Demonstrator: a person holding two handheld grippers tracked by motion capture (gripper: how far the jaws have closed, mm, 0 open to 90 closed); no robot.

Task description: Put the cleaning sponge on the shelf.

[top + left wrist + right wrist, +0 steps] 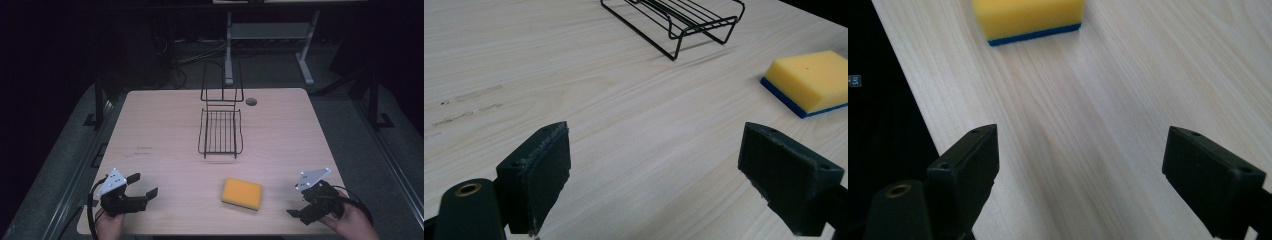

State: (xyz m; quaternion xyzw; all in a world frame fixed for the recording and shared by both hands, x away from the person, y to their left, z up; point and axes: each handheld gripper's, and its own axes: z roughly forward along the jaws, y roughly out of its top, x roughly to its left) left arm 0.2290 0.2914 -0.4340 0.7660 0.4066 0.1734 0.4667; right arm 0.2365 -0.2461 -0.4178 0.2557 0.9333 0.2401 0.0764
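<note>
Table: a light wood-grain table (165, 150) carries all items; a small dark round grommet (251, 102) sits near its far edge, just right of the rack.
Left gripper: the left gripper (141, 184) is at the near-left corner of the table, held in the person's left hand (109, 226). Its jaws are spread wide apart and hold nothing. A grey three-cornered plate (112, 181) sits on top of it.
Left gripper view: the two black jaws stand far apart over bare table surface (574, 75); the rack (679, 20) lies ahead at upper centre, the sponge (811, 80) at upper right.
Wire rack: a black wire rack (220, 131) stands at the centre of the table toward the far side, with an upright wire back at its far end. It contains no item. It is well apart from both grippers.
Sponge: a yellow sponge (242, 193) with a blue underside lies flat on the table, on the near side, between the two grippers and nearer the right one. It is apart from the rack and touched by neither gripper.
Right gripper: the right gripper (300, 212) is at the near-right corner, held in the person's right hand (350, 225). Its jaws are released, wide apart, and hold nothing.
Right gripper view: the jaws point across bare table (1128, 100) toward the sponge (1028, 17), which lies ahead at the top, clear of them.
</note>
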